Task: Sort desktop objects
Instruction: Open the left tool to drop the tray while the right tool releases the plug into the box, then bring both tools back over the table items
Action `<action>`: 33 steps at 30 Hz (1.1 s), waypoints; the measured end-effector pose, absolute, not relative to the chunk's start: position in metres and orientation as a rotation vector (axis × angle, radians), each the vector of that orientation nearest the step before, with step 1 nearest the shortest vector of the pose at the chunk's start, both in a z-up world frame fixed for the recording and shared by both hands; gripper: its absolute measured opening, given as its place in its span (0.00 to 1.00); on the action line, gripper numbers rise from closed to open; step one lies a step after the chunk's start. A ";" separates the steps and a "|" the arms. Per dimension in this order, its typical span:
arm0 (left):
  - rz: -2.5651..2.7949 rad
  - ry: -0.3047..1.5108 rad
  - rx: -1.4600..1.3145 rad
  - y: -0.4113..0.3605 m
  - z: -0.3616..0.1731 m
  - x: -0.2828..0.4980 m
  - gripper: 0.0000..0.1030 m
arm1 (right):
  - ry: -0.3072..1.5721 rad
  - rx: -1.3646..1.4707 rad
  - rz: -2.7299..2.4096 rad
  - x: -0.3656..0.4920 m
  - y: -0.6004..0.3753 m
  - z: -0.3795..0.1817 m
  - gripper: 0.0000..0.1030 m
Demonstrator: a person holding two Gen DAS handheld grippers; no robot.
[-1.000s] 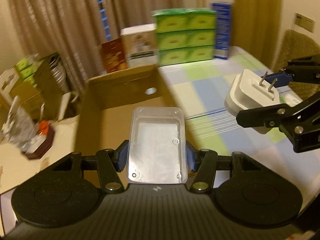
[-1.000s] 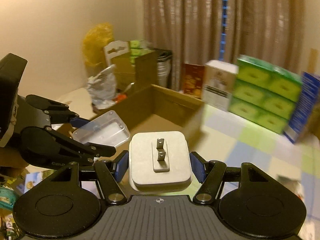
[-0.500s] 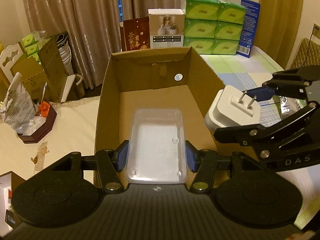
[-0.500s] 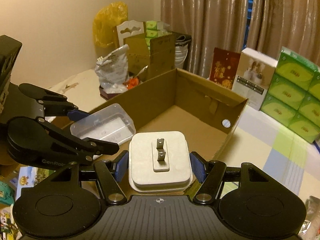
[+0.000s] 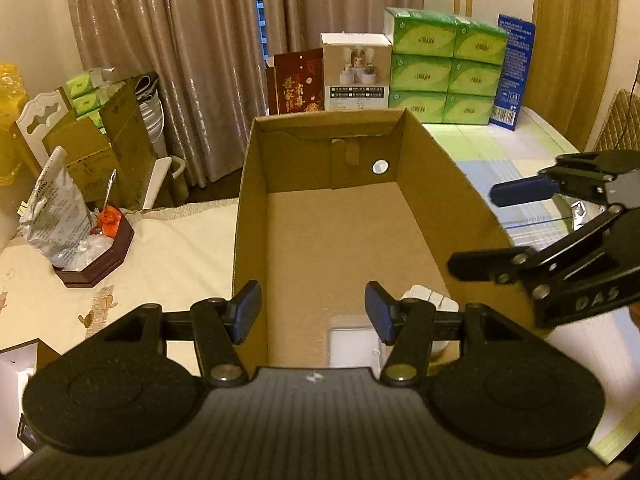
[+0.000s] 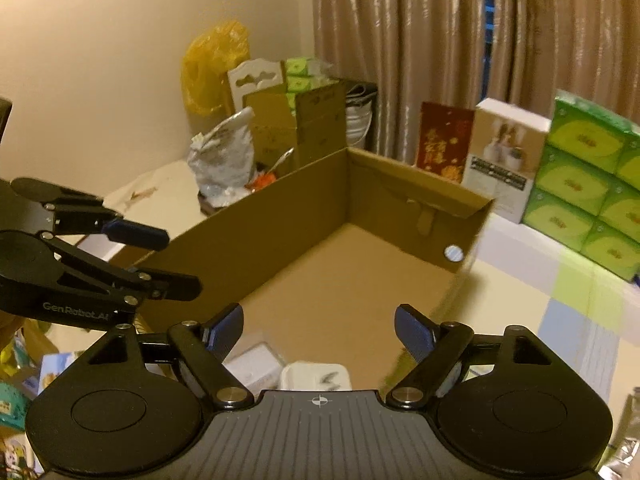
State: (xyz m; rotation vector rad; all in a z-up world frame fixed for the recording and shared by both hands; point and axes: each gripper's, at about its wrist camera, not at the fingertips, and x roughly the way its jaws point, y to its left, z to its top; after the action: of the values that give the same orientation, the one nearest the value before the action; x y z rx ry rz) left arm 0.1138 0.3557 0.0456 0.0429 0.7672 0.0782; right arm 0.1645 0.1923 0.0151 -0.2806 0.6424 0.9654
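Observation:
An open cardboard box (image 5: 352, 236) (image 6: 344, 264) lies under both grippers. On its floor at the near end rest a clear plastic tray (image 5: 352, 346) (image 6: 252, 366) and a white plug adapter (image 5: 428, 296) (image 6: 316, 376), both partly hidden by gripper bodies. My left gripper (image 5: 312, 314) hangs open above the box's near end, nothing between its blue pads. My right gripper (image 6: 320, 326) is also open and holds nothing; in the left wrist view it (image 5: 508, 228) reaches in from the right over the box wall.
Behind the box stand green tissue packs (image 5: 444, 68), a white carton (image 5: 356, 76), a red card (image 5: 298, 82) and a blue box (image 5: 512, 76). Left of it sit a dark wooden tray with a crumpled bag (image 5: 76, 224) and brown cartons (image 5: 104, 148). A checked cloth (image 5: 516, 152) covers the table on the right.
Both grippers opened. The clear tray left the left gripper and the plug adapter left the right gripper; both now lie on the box floor. The cameras rose slightly.

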 end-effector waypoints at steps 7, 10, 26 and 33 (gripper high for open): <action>0.070 0.749 0.027 0.331 0.060 0.095 0.55 | 0.622 -0.271 0.914 0.147 0.147 0.044 0.79; 0.056 0.737 0.022 0.315 0.066 0.087 0.55 | 0.623 -0.268 0.890 0.137 0.124 0.052 0.80; -0.100 0.665 0.050 0.193 0.084 0.052 0.88 | 0.639 -0.199 0.696 0.083 -0.025 0.056 0.90; -0.185 0.642 0.070 0.142 0.087 0.062 0.99 | 0.667 -0.148 0.565 0.071 -0.100 0.048 0.93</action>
State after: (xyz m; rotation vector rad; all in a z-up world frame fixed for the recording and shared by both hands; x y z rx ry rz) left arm 0.0616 0.1424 0.0872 0.0696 0.6419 -0.1852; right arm 0.0709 -0.0995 0.0477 -0.1483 0.6672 0.5650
